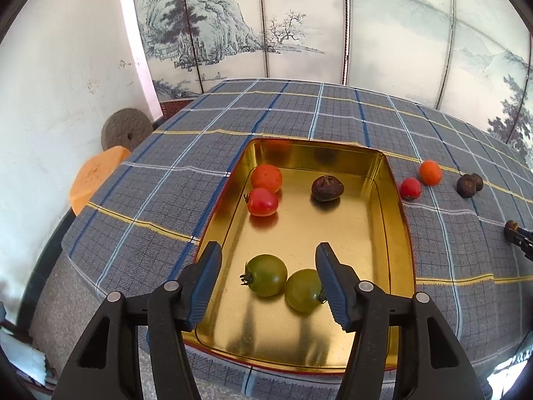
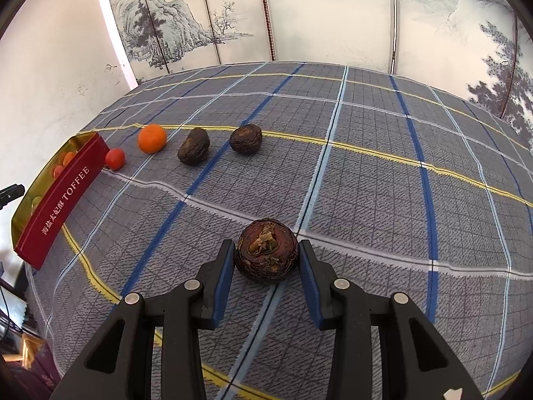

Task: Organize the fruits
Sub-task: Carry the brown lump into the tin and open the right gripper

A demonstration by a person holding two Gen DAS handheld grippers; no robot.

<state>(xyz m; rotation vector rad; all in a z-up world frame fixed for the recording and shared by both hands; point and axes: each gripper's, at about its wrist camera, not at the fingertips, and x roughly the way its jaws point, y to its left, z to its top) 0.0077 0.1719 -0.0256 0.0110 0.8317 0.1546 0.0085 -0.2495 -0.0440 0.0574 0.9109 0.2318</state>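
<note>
A gold tin tray [image 1: 393, 206] with a red outer wall [image 2: 63, 206] holds two green tomatoes [image 1: 266, 275], a red tomato [image 1: 263, 201], an orange fruit [image 1: 266, 177] and a dark wrinkled fruit [image 1: 327, 187]. My left gripper [image 1: 268, 261] is open and empty above the green tomatoes. My right gripper [image 2: 266, 255] is open, its pads on either side of a dark wrinkled fruit [image 2: 266, 254] lying on the cloth. On the cloth by the tray lie a red tomato [image 2: 115, 158], an orange fruit [image 2: 152, 138] and two dark wrinkled fruits [image 2: 193, 146].
The table carries a grey plaid cloth [image 2: 383, 173]. A painted folding screen [image 1: 299, 23] stands behind it. An orange stool [image 1: 95, 175] and a round stone disc [image 1: 126, 129] sit off the table's left edge. The right gripper's tip shows in the left wrist view [image 1: 518, 238].
</note>
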